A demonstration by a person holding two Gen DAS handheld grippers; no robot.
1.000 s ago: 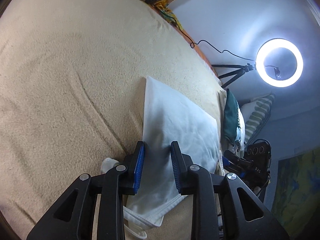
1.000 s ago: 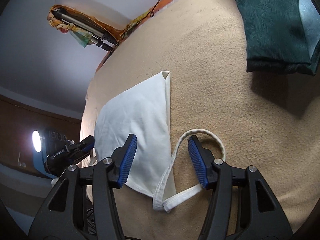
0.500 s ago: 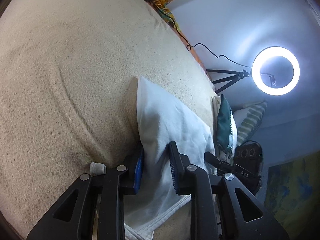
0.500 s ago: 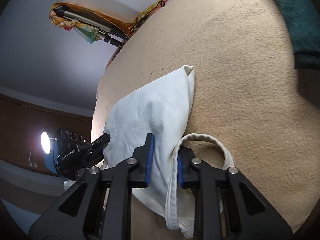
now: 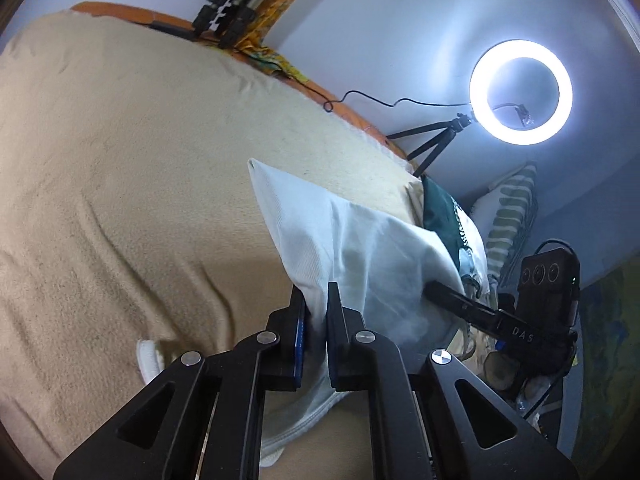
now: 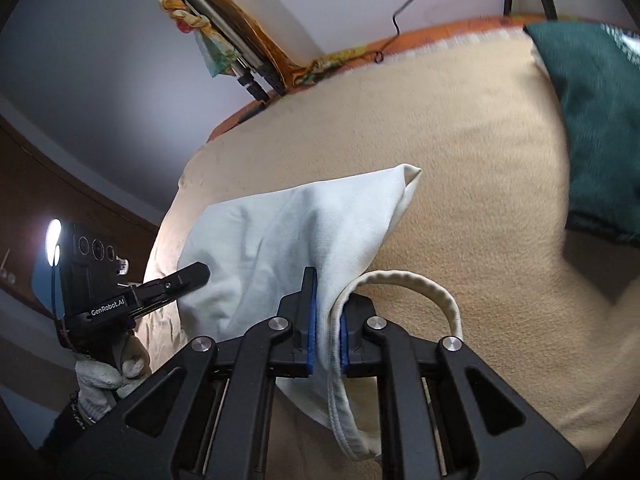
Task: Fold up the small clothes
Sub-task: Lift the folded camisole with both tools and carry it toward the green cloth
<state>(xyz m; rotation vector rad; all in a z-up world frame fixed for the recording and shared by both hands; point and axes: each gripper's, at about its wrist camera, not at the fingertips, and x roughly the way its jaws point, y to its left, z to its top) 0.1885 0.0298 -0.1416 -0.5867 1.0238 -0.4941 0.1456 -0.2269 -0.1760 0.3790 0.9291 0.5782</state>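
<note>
A small white garment [image 5: 360,248] with ribbed straps is lifted off the beige blanket [image 5: 120,200]. My left gripper [image 5: 316,312] is shut on its near edge. My right gripper [image 6: 326,300] is shut on the garment [image 6: 304,224] beside a looped strap [image 6: 424,284]. The cloth hangs stretched between both grippers, with its far corner still low over the blanket. The left gripper also shows in the right wrist view [image 6: 188,276], and the right gripper in the left wrist view [image 5: 440,292].
A folded dark green garment [image 6: 600,120] lies on the blanket at the right. A lit ring light on a tripod [image 5: 520,92] stands beyond the bed edge. A cloth-wrapped tripod bundle [image 6: 228,40] leans at the wall. A striped pillow [image 5: 512,208] lies by the ring light.
Both grippers went from open around the garment's near edge to shut on it, then lifted it off the blanket; the cloth now hangs raised between them.
</note>
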